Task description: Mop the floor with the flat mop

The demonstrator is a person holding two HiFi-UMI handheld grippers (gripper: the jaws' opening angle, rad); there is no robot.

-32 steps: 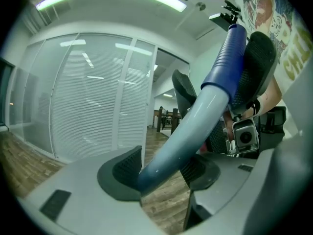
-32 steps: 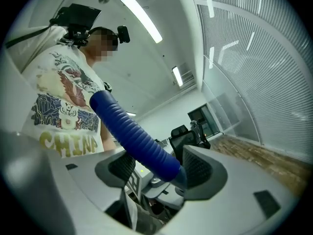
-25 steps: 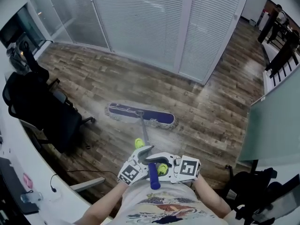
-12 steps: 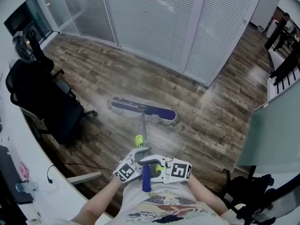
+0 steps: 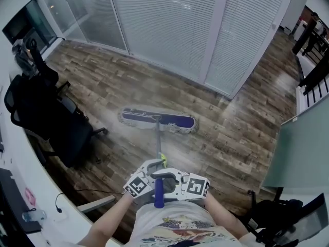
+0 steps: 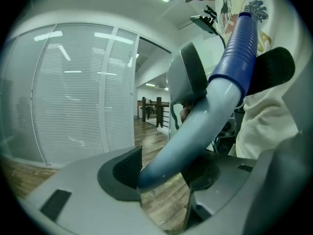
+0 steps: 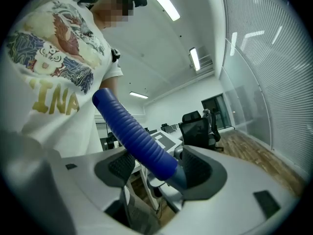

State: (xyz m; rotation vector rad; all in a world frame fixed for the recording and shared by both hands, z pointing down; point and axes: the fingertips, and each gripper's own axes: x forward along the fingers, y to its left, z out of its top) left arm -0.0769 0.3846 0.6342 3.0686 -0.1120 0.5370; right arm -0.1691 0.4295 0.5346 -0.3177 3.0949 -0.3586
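**Mopping stroke under way, both claws on the shaft.** Your left claw (image 6: 164, 173) is clamped on the grey handle (image 6: 195, 126) of the flat mop, with the shaft caught between its two dark pads. Your right claw (image 7: 154, 173) grips the same handle just above it, where the ribbed blue grip (image 7: 134, 131) begins. Neither claw stands free. In the head view the two sit side by side close to your body, and the blue grip's end points back at your shirt.

**Position of the tool.** The handle runs forward and down to the mop head (image 5: 158, 121). The head lies flat on the wooden floor (image 5: 103, 81), set crosswise to the shaft and well in front of you. A black office chair (image 5: 46, 112) stands to its left, near the white desk (image 5: 20, 189). The blind-covered glass partition (image 5: 169, 24) closes the far side. The boards around the head look paler, though whether from damp or from glare cannot be settled.

**Step and next move.** This looks like a mid-pass stroke, with most of the visible boards probably not yet covered. For the next move, keep both grips firm and the head pressed flat. Steer it across a fresh strip and keep it clear of the chair's base on the left.
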